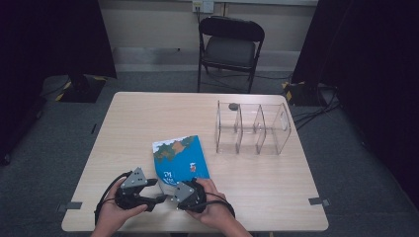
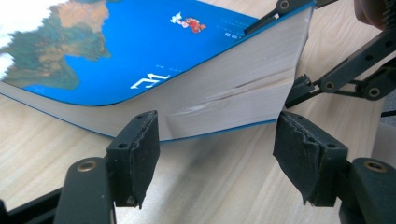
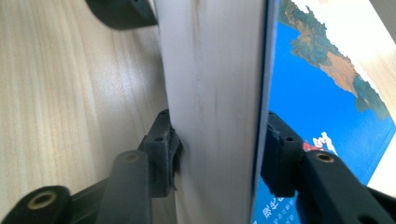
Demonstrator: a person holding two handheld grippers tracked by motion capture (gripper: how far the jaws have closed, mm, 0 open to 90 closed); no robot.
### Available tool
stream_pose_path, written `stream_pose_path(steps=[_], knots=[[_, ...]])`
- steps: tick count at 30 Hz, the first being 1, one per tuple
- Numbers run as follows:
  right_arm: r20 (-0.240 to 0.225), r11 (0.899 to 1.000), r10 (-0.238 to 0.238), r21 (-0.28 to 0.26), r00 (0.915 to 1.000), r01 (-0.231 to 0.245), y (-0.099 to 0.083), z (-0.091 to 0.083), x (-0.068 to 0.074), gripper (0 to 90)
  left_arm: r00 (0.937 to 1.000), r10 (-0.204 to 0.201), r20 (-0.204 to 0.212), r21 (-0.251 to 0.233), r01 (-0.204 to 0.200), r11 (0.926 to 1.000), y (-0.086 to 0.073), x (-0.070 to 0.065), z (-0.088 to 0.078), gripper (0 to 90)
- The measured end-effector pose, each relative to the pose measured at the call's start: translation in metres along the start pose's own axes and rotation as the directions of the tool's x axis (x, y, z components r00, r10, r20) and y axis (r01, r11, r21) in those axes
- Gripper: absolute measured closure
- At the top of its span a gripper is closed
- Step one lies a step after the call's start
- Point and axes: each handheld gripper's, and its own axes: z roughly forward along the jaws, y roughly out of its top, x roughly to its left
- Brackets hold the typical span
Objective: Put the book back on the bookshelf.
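One table (image 1: 138, 128) bears one book (image 1: 180, 159) and one clear organiser (image 1: 252, 129) with three compartments; one small dark thing (image 1: 233, 106) sits at its far corner. Two grippers work here, left (image 1: 159, 193) and right (image 1: 169, 191). One chair (image 1: 230, 45) stands behind.

Both hands rest low, close together. The left black two-jaw gripper (image 1: 159, 196) holds its jaws apart; the right black two-jaw gripper (image 1: 169, 190) clamps.

A black folding chair (image 1: 230, 49) stands on grey carpet (image 1: 59, 133) between dark curtains (image 1: 49, 34).
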Motion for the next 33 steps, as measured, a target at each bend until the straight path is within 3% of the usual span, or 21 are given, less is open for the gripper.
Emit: stream_pose_path(steps=[3,8,17,20,21,22,23,25,27,28,32,33], knots=[[-0.017,1.0,-0.013,0.027,0.9998,0.013,0.004,-0.002,-0.004,56.6,0.9998,0.014,-0.016,0.001,-0.014,0.9999,-0.003,0.005,-0.004,27.8],[-0.047,0.998,-0.017,0.065,0.9988,0.02,0.009,-0.003,-0.009,57.0,0.9996,-0.013,-0.026,-0.002,0.013,0.9999,-0.008,0.012,-0.009,26.3],[-0.117,0.995,0.013,0.101,0.9931,-0.001,0.022,-0.017,-0.034,58.6,0.9988,0.011,-0.048,0.046,-0.008,0.9989,-0.017,0.021,-0.007,23.0],[-0.137,0.992,0.02,0.128,0.9903,-0.002,0.029,-0.024,-0.044,59.3,0.9988,-0.003,-0.048,0.061,0.006,0.9981,-0.021,0.023,-0.004,20.9],[-0.144,0.991,0.024,0.133,0.9892,-0.005,0.03,-0.025,-0.046,59.4,0.998,0.013,-0.062,0.074,-0.008,0.9973,-0.023,0.025,-0.003,20.5],[-0.151,0.99,0.032,0.14,0.988,-0.01,0.033,-0.027,-0.05,59.7,0.9982,-0.008,-0.06,0.069,0.012,0.9976,-0.025,0.024,-0.001,19.7],[-0.154,0.99,0.029,0.142,0.9877,-0.007,0.034,-0.028,-0.053,59.8,0.9981,0.009,-0.061,0.077,-0.004,0.997,-0.025,0.026,-0.002,19.5],[-0.164,0.989,0.043,0.149,0.9856,-0.019,0.037,-0.031,-0.057,60.1,0.9977,0.015,-0.065,0.083,-0.01,0.9965,-0.026,0.027,-0.001,18.8],[-0.175,0.987,0.054,0.158,0.983,-0.026,0.039,-0.032,-0.06,60.2,0.998,-0.003,-0.062,0.082,0.008,0.9966,-0.029,0.027,0.002,18.1],[-0.179,0.986,0.057,0.161,0.9823,-0.028,0.04,-0.034,-0.062,60.2,0.9972,0.015,-0.073,0.09,-0.009,0.9959,-0.03,0.028,0.002,17.8],[-0.196,0.984,0.076,0.175,0.9777,-0.042,0.043,-0.039,-0.064,60.3,0.9965,0.011,-0.083,0.092,-0.003,0.9957,-0.034,0.031,0.004,16.9],[-0.198,0.984,0.075,0.174,0.9773,-0.04,0.044,-0.039,-0.065,60.4,0.9969,-0.004,-0.078,0.093,0.011,0.9956,-0.035,0.03,0.005,16.9]])
